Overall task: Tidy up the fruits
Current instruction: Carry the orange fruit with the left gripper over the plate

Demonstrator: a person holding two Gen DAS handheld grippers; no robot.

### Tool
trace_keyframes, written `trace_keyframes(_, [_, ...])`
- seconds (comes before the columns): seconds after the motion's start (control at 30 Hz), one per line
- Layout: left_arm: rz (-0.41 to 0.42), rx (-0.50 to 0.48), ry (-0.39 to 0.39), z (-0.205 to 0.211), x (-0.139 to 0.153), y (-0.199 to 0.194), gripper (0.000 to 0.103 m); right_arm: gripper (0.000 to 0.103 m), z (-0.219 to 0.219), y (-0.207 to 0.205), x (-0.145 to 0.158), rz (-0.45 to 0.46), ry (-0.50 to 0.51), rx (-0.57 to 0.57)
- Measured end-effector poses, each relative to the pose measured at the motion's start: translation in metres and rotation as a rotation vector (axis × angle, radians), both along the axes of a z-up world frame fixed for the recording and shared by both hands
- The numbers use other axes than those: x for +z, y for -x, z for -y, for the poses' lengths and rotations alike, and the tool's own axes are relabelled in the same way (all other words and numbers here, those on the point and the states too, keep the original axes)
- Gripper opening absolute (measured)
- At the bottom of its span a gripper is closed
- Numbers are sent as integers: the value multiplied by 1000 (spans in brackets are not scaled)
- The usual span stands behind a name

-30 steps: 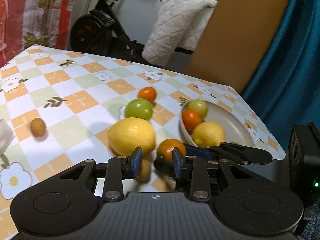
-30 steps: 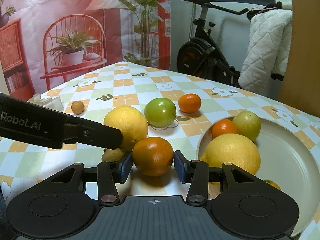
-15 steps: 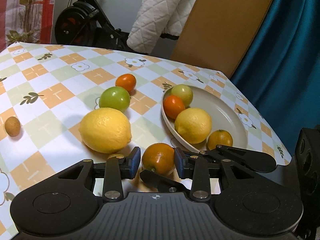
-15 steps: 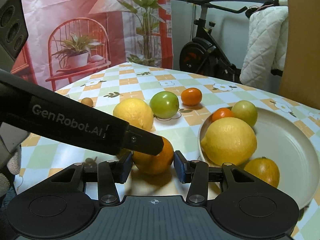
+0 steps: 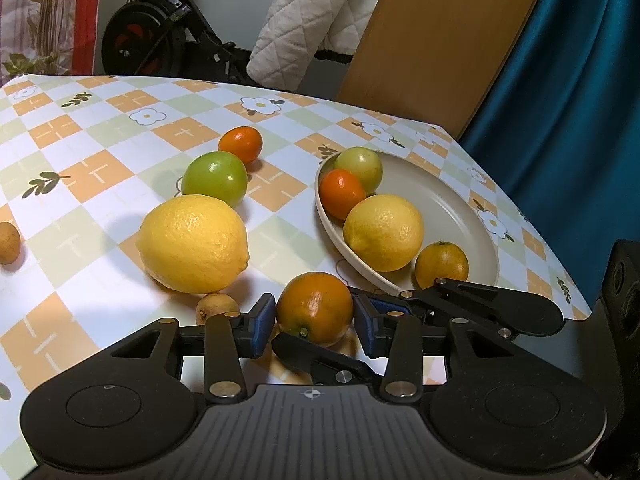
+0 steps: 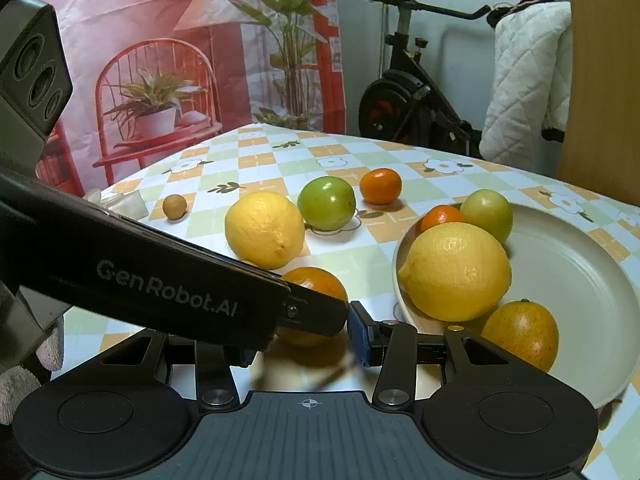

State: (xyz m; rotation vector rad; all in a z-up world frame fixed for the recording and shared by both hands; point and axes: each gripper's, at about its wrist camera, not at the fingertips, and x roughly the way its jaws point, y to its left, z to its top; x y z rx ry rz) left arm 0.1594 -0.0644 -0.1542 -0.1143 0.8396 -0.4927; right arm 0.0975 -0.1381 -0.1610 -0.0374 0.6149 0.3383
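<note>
An orange (image 5: pixel 315 308) sits low over the checked tablecloth, near the beige plate (image 5: pixel 460 208). My right gripper (image 6: pixel 304 340) is shut on it; one blue pad (image 6: pixel 358 332) touches its side, and the other pad is hidden. Its black fingers (image 5: pixel 480 304) reach in from the right. My left gripper (image 5: pixel 315 322) frames the same orange, its jaws opening and its pads not pressing. The left finger (image 6: pixel 316 316) covers the orange's front in the right wrist view. A lemon (image 5: pixel 383 232), a tangerine (image 5: pixel 342 194), a green fruit (image 5: pixel 359 164) and a small orange (image 5: pixel 441 264) lie on the plate.
Loose on the cloth are a big lemon (image 5: pixel 193 243), a green fruit (image 5: pixel 215 178), a tangerine (image 5: pixel 240 144) and two small brown fruits (image 5: pixel 216 307) (image 5: pixel 8 242). The table's edge runs just right of the plate. Crumpled tissue (image 6: pixel 124 204) lies at the far left.
My left gripper swung right, from the big lemon towards the plate, and its jaws widened around the orange. The right gripper kept still with the orange between its pads.
</note>
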Motion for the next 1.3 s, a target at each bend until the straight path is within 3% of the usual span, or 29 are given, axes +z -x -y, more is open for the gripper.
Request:
trace_keyframes(0.6, [73,3,-8,6,13,18,45,41,5,12,10,55,-16,2])
trace_keyframes(1.03, [158,-90,-44,53,42,11,45,40,46,20,39,127,-51,-109])
trace_keyframes(1.3, [157,-132,-42,89,48,-13,45,40,86,4,44,114,-91,-191])
